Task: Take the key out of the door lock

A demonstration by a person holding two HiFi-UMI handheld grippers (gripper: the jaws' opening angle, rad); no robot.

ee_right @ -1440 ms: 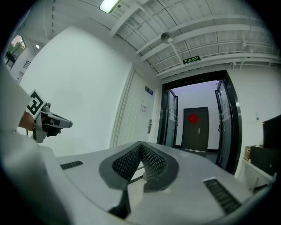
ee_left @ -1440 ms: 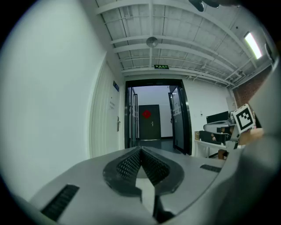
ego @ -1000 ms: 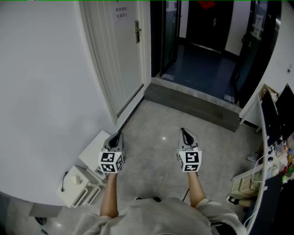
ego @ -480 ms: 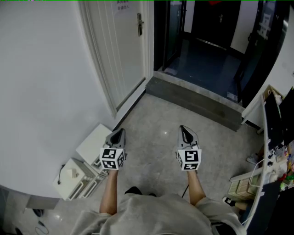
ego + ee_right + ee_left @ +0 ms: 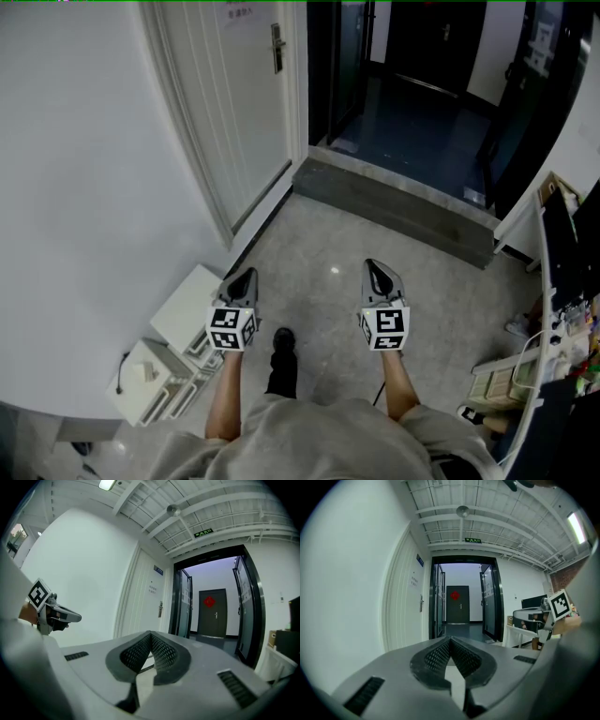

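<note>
Over the grey floor, in front of my body, my left hand-held gripper and my right hand-held gripper point roughly level and forward. Both are clenched tip to tip with nothing between the jaws.

The white door stands in the wall ahead and to my left, well apart from both. Its lock plate sits by the door's far edge, next to the dark doorway.

From the left gripper view the plate lies left of the jaw tips. From the right gripper view it lies almost straight above them. I judge the left hand the nearer one, being on the door's side.

The plate looks narrow, upright and metallic, with a lever. The key itself is too small to make out from here. I expect it to stick out square to the door's face.
</note>
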